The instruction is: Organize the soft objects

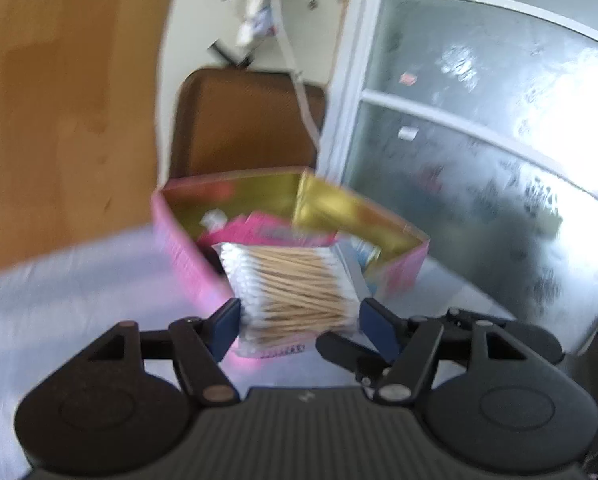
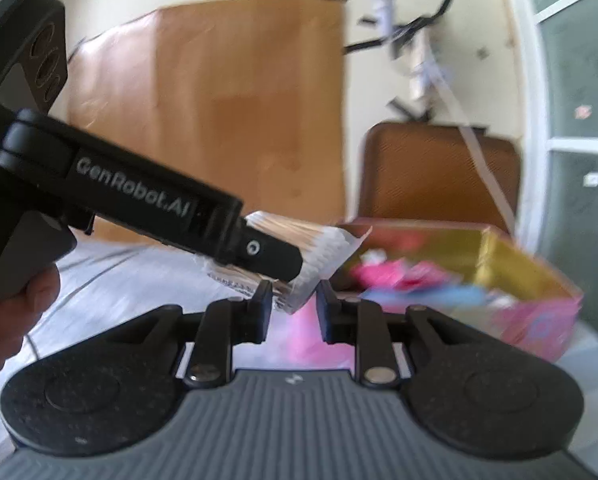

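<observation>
Now my left gripper (image 1: 299, 322) grips a swab pack (image 1: 295, 288) before the pink box (image 1: 187, 256). My right gripper (image 2: 293, 306) stands part-open at the pack's corner, its pads not visibly pressing.

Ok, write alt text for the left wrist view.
The left gripper holds a clear pack of wooden cotton swabs in front of an open pink box with a gold lining, on a pale cloth. Behind stand a brown chair and frosted glass panels.
</observation>
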Tool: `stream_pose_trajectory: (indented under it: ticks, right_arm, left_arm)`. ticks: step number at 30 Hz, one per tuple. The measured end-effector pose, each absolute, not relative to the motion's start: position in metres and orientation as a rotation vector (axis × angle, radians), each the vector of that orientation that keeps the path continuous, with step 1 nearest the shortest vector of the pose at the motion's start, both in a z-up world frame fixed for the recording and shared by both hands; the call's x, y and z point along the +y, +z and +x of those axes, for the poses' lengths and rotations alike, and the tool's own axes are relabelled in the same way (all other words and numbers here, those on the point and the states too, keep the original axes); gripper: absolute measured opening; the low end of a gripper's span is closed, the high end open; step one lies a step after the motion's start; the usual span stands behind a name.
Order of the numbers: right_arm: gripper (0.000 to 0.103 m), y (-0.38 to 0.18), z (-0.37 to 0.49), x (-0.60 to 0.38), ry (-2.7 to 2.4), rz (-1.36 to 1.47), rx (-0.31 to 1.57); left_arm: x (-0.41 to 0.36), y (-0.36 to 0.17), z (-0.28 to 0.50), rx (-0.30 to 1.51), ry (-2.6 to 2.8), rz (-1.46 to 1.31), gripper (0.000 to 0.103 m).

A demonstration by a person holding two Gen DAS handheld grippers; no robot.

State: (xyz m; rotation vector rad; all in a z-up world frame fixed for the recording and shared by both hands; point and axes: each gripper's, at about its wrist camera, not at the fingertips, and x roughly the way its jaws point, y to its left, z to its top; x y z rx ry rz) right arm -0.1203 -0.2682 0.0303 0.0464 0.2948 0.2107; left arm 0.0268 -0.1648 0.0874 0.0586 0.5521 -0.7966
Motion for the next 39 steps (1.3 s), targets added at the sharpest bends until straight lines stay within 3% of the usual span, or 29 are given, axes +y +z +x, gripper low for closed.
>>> stream_pose_trajectory:
  ticks: [8, 10, 11, 17, 27, 39]
  right_arm:
    - [0.029, 0.047, -0.074, -0.340, 0.028, 0.074, 0.229]
    - [0.032, 0.044, -0.051, -0.359, 0.002, 0.094, 0.255]
    - [0.037, 0.043, -0.041, -0.365, -0.009, 0.099, 0.271]
    - [0.040, 0.029, 0.047, -0.392, -0.144, 0.120, 0.415]
    - [0.044, 0.025, -0.029, -0.399, -0.122, 0.295, 0.277]
    - [0.051, 0.039, -0.105, -0.364, -0.140, 0.421, 0.249]
  left_arm:
    - [-0.264, 0.085, 0.089, 0.519, -0.852, 0.119, 0.074]
    - [-0.284, 0.079, 0.112, 0.521, -0.819, 0.150, 0.094]
    - [-0.294, 0.074, 0.125, 0.537, -0.743, 0.171, 0.097]
    - [-0.282, 0.055, 0.151, 0.621, -0.587, 0.091, 0.095]
    - [-0.235, 0.056, 0.088, 0.596, -0.501, 0.084, 0.102]
    - [-0.168, 0.063, 0.000, 0.595, -0.400, 0.089, 0.103]
